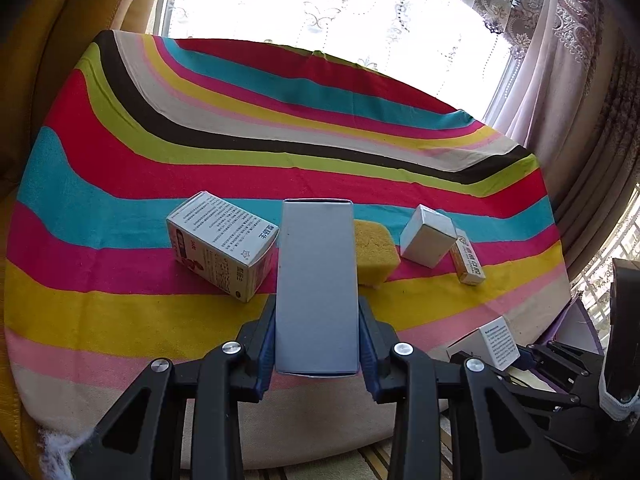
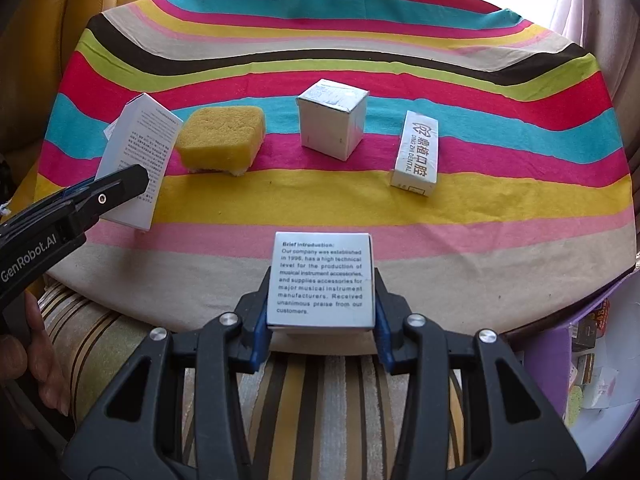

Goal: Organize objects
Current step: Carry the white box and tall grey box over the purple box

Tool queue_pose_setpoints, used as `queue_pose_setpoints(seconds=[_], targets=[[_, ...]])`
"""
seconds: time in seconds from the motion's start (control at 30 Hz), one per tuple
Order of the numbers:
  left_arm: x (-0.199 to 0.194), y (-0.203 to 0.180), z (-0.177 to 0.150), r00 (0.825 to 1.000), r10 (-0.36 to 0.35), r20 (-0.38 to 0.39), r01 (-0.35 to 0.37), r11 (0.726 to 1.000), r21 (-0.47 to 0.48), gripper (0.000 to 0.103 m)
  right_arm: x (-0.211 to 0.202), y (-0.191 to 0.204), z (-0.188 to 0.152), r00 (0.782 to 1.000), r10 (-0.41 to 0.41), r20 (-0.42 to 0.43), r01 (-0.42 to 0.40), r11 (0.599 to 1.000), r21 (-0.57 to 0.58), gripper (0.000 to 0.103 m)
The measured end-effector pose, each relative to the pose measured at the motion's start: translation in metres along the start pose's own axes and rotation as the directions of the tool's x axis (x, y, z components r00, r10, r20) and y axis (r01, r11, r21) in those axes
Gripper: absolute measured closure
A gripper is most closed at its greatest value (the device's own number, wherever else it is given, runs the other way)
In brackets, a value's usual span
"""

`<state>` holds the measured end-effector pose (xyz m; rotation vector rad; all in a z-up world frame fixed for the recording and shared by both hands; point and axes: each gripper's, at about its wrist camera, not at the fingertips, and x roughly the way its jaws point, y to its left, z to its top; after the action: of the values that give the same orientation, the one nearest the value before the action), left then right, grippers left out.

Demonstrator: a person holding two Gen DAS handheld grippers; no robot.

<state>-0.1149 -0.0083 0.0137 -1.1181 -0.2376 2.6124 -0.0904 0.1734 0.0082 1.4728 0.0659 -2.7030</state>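
My left gripper [image 1: 318, 308] is shut on a tall plain white box [image 1: 316, 280], pads pressing its two long sides. The right wrist view shows that same box [image 2: 140, 148] at the left, its printed side showing. My right gripper [image 2: 322, 294] is shut on a small white box with English print [image 2: 320, 268] at the near edge of the table [image 2: 480, 256]. On the striped cloth lie a printed carton [image 1: 222, 246], a yellow sponge [image 2: 222, 138], a white cube box [image 2: 332, 124] and a narrow dental box [image 2: 416, 154].
A purple bin [image 2: 552, 360] with small packages stands off the table's right side. A striped cushion [image 2: 320, 400] lies below the near edge. A yellow sofa [image 1: 60, 60] is at the left, and window curtains [image 1: 560, 60] hang behind. A person's hand [image 2: 36, 360] holds the left tool.
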Motion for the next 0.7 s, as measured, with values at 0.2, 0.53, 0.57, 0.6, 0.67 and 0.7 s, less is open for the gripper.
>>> queue_pose_setpoints(seconds=[0.2, 0.53, 0.57, 0.6, 0.67, 0.7], targets=[[-0.015, -0.005, -0.008, 0.999, -0.030, 0.013, 0.030, 0.999, -0.023, 0.066, -0.003, -0.001, -0.006, 1.000, 0.014, 0.011, -0.014, 1.000, 0.002, 0.057], [-0.032, -0.027, -0.025, 0.998, -0.070, -0.002, 0.070, 0.997, -0.042, 0.066, -0.018, -0.008, -0.009, 0.998, 0.048, 0.033, -0.049, 0.998, 0.032, 0.057], [-0.033, -0.029, -0.025, 0.997, -0.073, -0.002, 0.073, 0.997, -0.040, 0.066, -0.019, -0.009, -0.010, 0.998, 0.053, 0.034, -0.054, 0.998, 0.035, 0.057], [-0.035, -0.032, -0.026, 0.997, -0.078, -0.003, 0.077, 0.996, -0.037, 0.066, -0.021, -0.011, -0.011, 0.998, 0.056, 0.035, -0.058, 0.998, 0.039, 0.057], [-0.037, -0.039, -0.029, 0.996, -0.087, -0.009, 0.087, 0.996, -0.031, 0.066, -0.026, -0.014, -0.014, 0.997, 0.060, 0.038, -0.062, 0.997, 0.049, 0.057], [-0.038, -0.042, -0.030, 0.996, -0.091, -0.012, 0.091, 0.996, -0.025, 0.066, -0.027, -0.017, -0.015, 0.997, 0.063, 0.038, -0.065, 0.996, 0.055, 0.057]])
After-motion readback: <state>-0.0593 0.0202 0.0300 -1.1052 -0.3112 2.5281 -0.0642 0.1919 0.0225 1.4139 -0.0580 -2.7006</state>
